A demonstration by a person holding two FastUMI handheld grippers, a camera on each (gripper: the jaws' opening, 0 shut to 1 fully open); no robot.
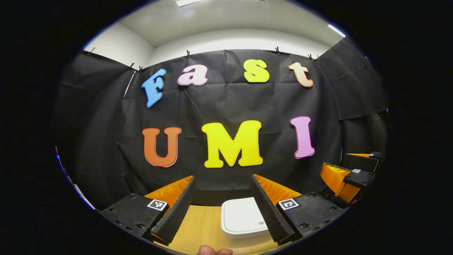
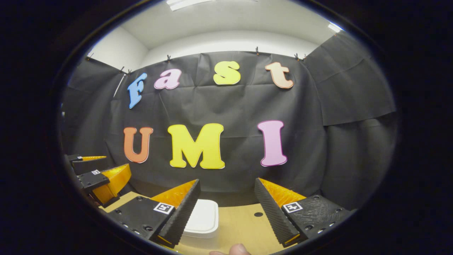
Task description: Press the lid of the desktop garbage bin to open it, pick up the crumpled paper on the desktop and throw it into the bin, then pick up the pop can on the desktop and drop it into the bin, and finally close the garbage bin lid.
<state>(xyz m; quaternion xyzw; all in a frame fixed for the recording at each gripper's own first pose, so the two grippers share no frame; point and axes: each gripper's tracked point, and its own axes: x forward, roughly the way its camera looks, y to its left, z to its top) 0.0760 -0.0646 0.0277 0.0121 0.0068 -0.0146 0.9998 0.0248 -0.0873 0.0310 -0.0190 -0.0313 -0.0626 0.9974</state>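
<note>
White bin [image 1: 244, 217], lid closed, sits on the wooden desktop [image 1: 201, 226] before the black cloth wall [image 1: 226, 106] — we note it between the left gripper [image 1: 223, 202]'s spread fingers. The right gripper [image 2: 226, 205] is likewise spread, bin just left — nothing held.
</note>
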